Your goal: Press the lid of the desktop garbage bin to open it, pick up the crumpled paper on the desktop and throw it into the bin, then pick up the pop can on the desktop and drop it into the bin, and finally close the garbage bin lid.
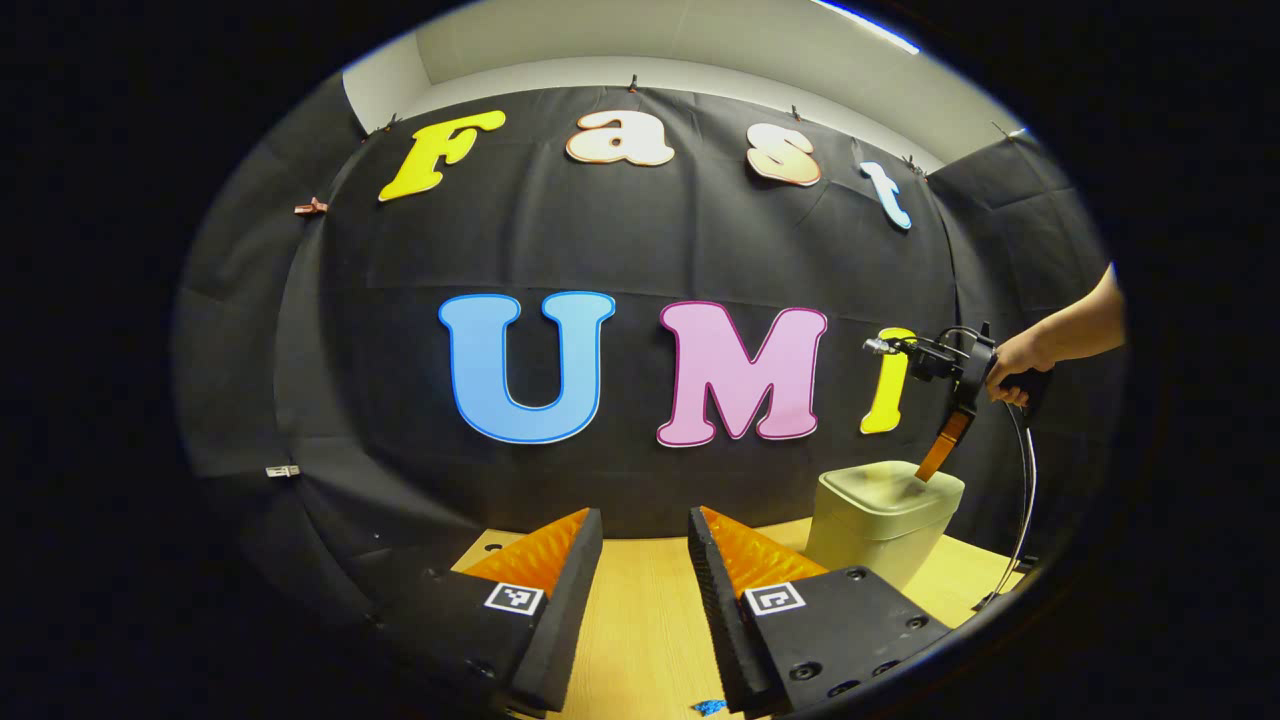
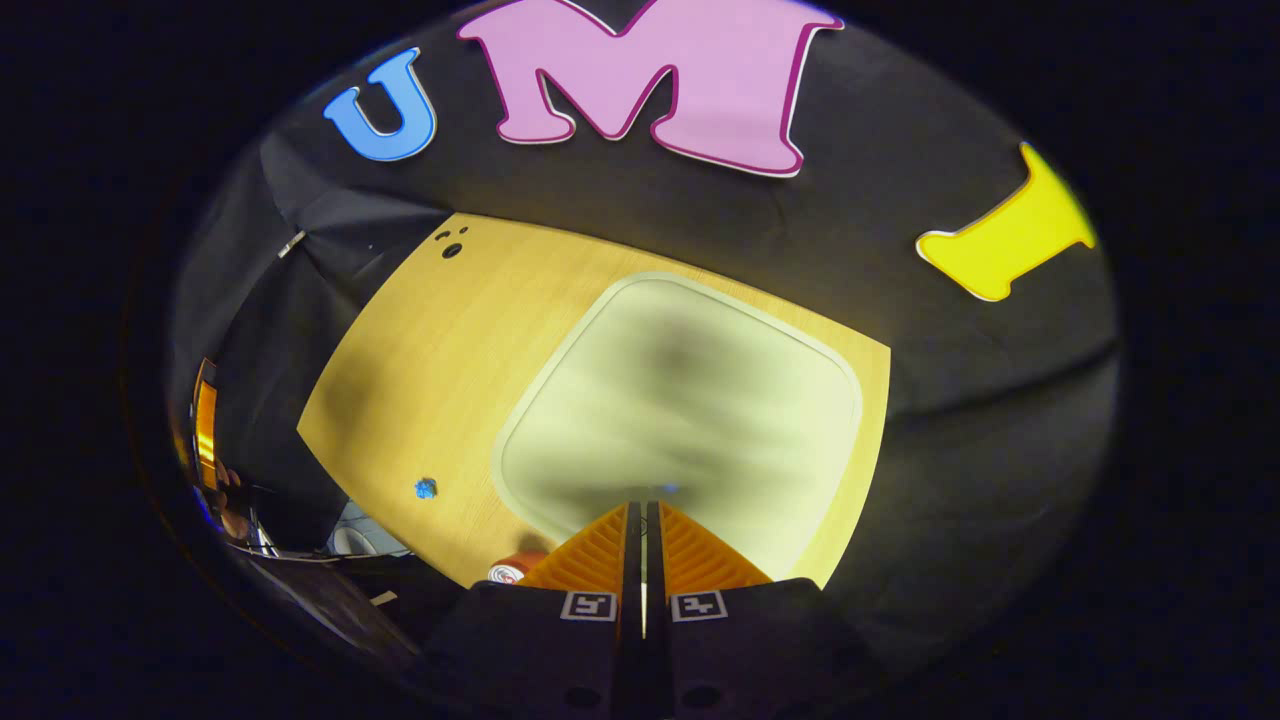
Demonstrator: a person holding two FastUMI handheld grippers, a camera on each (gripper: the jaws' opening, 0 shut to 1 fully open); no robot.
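Note:
A pale green desktop bin (image 1: pixel 880 530) stands on the wooden table (image 1: pixel 640 620) at the right, its lid (image 2: pixel 680 400) down and blurred. In the right gripper view my right gripper (image 2: pixel 640 508) is shut with nothing between its fingers, and its tips are at the near part of the lid. The left gripper view shows the same right gripper (image 1: pixel 925 472) pointing down onto the lid, held by a hand (image 1: pixel 1012 365). My left gripper (image 1: pixel 645 545) hovers open and empty over the table, left of the bin. A small blue crumpled paper (image 2: pixel 426 488) lies on the table. A red pop can (image 2: pixel 512 570) lies near the bin's base.
The black cloth wall runs close behind the table and the bin. The table's back edge has small holes (image 2: pixel 450 248) near its far corner. A cable (image 1: pixel 1025 500) hangs from the right gripper down past the bin's right side.

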